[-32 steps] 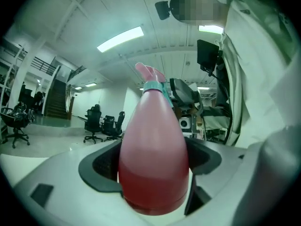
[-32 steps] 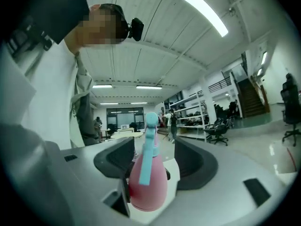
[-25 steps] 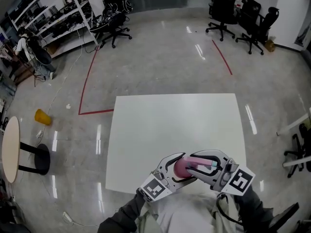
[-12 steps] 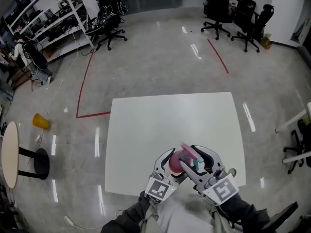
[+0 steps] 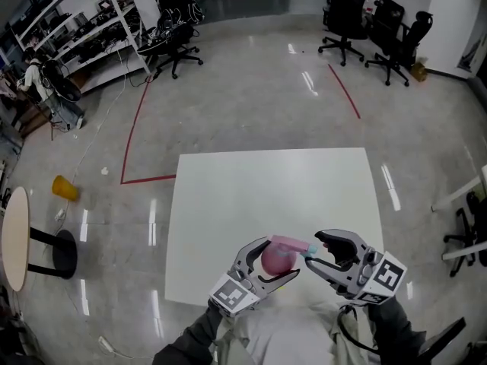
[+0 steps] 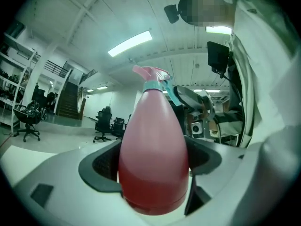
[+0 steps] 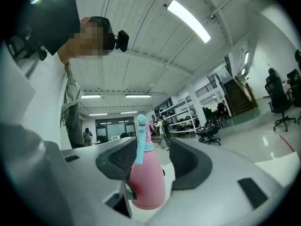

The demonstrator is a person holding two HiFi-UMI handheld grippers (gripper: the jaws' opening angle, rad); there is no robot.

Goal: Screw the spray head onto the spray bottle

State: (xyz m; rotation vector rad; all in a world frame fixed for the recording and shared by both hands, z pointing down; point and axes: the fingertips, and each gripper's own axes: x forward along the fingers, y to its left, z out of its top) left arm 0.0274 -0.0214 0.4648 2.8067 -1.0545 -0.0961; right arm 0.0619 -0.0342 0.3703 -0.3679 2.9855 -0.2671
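My left gripper (image 5: 272, 265) is shut on the body of a pink spray bottle (image 5: 275, 260) and holds it above the near edge of the white table (image 5: 266, 181). A pink spray head (image 5: 287, 242) with a teal collar sits on the bottle's neck. In the left gripper view the bottle (image 6: 153, 159) fills the gap between the jaws, spray head (image 6: 151, 75) on top. My right gripper (image 5: 313, 250) is just right of the spray head and its jaws are opening. In the right gripper view the bottle (image 7: 146, 185) and teal trigger (image 7: 140, 142) stand between the jaws with a gap on the right.
The table top beyond the grippers is bare. Red floor tape (image 5: 133, 139) runs left of the table. Office chairs (image 5: 377, 25) stand at the back right, shelving (image 5: 84, 29) at the back left, and a round side table (image 5: 15, 238) at the left edge.
The right gripper has drawn back to the right of the spray head and its jaws stand wider. The spray head's nozzle has turned. The left gripper still holds the bottle.
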